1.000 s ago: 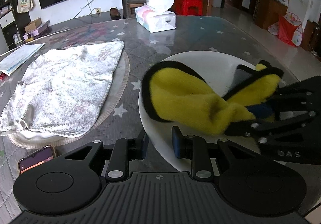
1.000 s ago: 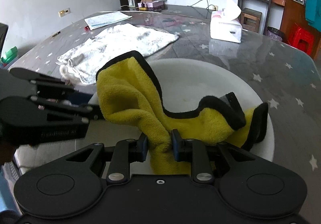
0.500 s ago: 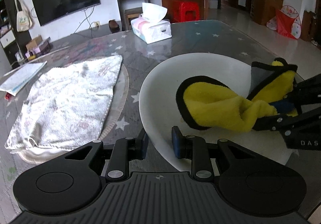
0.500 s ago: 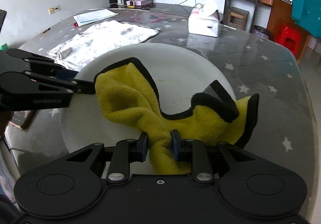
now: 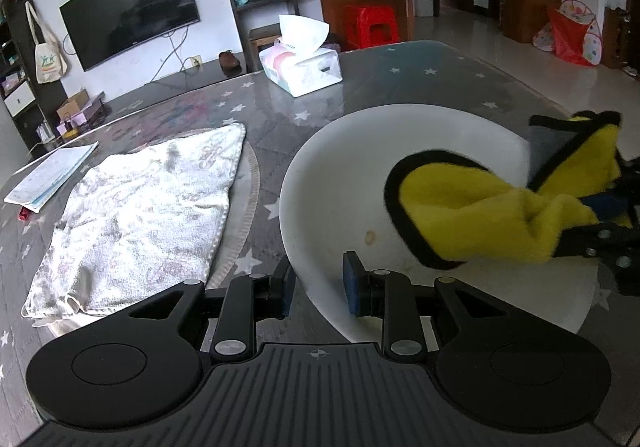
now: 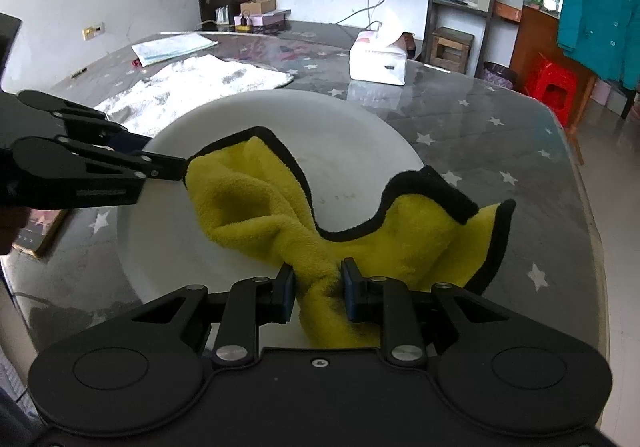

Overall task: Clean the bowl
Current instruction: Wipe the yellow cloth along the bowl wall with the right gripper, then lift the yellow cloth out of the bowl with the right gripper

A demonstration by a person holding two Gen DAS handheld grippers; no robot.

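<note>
Plainly, the left tool (image 5: 316,289) has its blue-padded jaws pinching the near rim of the smooth, white, round bowl (image 5: 344,151), which sits on the glossy grey star-patterned tabletop (image 5: 400,75). The right tool (image 6: 318,289) is clamped on a bunched neck of the fleecy yellow cloth (image 6: 256,203), black-edged, which fans out ahead of it across the bowl's inside. A small brownish speck marks the glaze. A nubby white towel (image 5: 148,211) lies flat left of the left tool.
</note>
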